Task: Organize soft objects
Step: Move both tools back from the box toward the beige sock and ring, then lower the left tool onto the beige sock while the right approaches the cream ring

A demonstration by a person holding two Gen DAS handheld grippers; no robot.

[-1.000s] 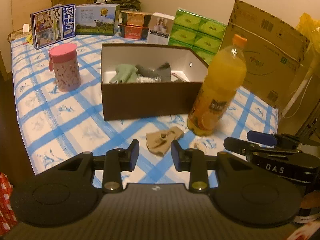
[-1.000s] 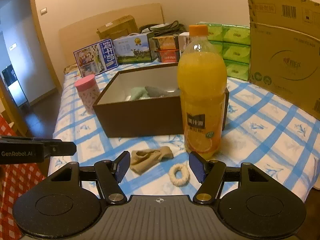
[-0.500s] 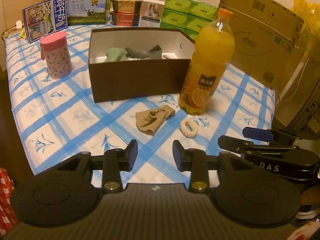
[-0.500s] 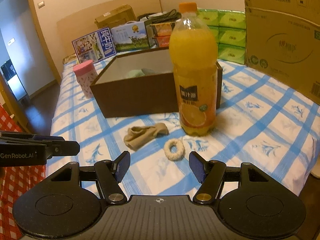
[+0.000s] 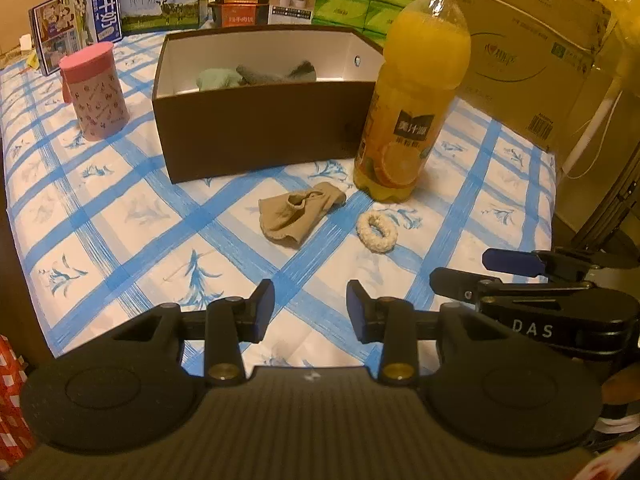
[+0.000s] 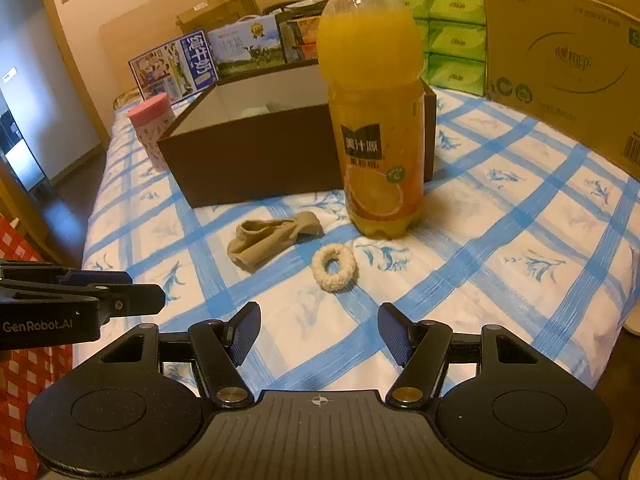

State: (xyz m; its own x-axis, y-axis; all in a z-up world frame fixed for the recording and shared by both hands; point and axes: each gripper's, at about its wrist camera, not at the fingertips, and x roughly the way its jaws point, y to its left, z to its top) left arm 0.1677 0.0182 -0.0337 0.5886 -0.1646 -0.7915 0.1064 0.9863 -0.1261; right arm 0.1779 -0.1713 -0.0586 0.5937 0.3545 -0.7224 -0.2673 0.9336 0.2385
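Both empty, the left hand-held gripper [image 5: 310, 306] part-open and the right hand-held gripper [image 6: 319, 334] wider, each should straddle its target squarely, tan sock [image 5: 298, 216] and fuzzy hair tie [image 6: 333, 267], clear of the juice bottle [image 6: 374, 120].

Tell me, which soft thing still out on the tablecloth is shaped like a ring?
The fuzzy cream hair tie, lying flat before the orange juice bottle. The tan sock beside it is a crumpled heap, with no hole through it.
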